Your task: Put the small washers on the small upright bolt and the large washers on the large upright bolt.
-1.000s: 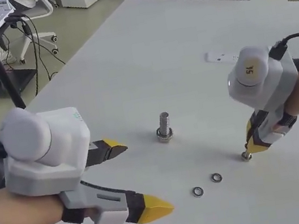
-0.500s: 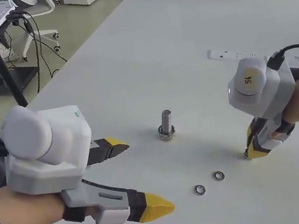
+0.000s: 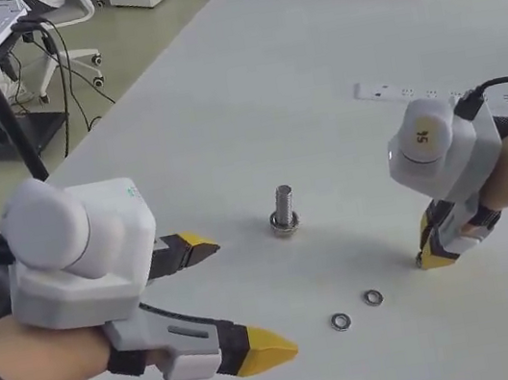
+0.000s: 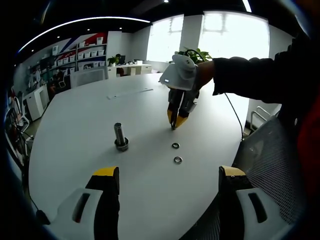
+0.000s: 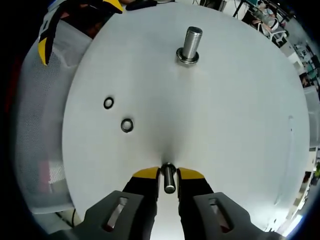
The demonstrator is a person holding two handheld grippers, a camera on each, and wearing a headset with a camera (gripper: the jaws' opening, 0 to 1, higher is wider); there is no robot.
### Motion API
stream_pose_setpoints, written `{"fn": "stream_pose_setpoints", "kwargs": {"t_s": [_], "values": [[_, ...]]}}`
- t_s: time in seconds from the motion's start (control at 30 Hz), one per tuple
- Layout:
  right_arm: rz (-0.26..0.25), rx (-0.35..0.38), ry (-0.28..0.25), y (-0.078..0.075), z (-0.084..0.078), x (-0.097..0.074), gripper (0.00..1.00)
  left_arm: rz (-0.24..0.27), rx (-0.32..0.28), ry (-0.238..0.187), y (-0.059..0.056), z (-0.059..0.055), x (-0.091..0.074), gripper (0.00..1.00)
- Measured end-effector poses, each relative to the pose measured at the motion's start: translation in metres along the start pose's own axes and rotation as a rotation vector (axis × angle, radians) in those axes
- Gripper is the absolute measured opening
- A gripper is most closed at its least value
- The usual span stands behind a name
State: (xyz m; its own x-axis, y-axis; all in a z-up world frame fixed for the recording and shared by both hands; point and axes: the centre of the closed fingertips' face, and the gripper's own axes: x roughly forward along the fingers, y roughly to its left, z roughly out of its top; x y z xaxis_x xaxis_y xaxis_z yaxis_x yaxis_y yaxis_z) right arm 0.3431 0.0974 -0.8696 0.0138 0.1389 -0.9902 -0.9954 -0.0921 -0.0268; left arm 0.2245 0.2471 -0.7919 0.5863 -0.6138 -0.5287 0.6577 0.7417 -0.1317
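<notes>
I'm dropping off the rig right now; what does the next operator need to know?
Left gripper: open, holding nothing, over the near part of the table.
Right gripper: shut on the small bolt, pointing down at the table.
Large bolt: upright mid-table, with a ring at its base; I cannot tell whether that is a washer or the bolt head.
Two washers: flat on the table between the grippers, apart from each other.
Done: neither loose washer is on a bolt.
Left: they look small, so both probably go on the small bolt.
</notes>
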Motion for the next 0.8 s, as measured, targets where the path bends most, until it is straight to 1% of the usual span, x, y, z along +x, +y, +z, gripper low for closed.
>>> {"fn": "stream_pose_setpoints", "kwargs": {"t_s": [0.3, 0.4, 0.5, 0.6, 0.8], "values": [[-0.005, 0.020, -0.006, 0.001, -0.002, -0.003, 0.21, -0.002, 0.001, 0.001, -0.001, -0.001, 0.000, 0.81], [-0.012, 0.033, -0.014, -0.002, -0.004, -0.005, 0.24, -0.003, 0.002, 0.000, -0.001, -0.001, 0.000, 0.81], [-0.019, 0.044, -0.019, -0.003, -0.006, -0.009, 0.25, -0.005, 0.005, 0.002, -0.002, -0.001, 0.000, 0.81], [-0.025, 0.056, -0.022, -0.005, -0.010, -0.010, 0.27, -0.006, 0.006, 0.001, -0.002, 0.000, 0.000, 0.81], [-0.026, 0.078, -0.014, 0.001, -0.022, -0.013, 0.29, -0.009, 0.008, 0.001, -0.003, 0.000, 0.000, 0.81]]}}
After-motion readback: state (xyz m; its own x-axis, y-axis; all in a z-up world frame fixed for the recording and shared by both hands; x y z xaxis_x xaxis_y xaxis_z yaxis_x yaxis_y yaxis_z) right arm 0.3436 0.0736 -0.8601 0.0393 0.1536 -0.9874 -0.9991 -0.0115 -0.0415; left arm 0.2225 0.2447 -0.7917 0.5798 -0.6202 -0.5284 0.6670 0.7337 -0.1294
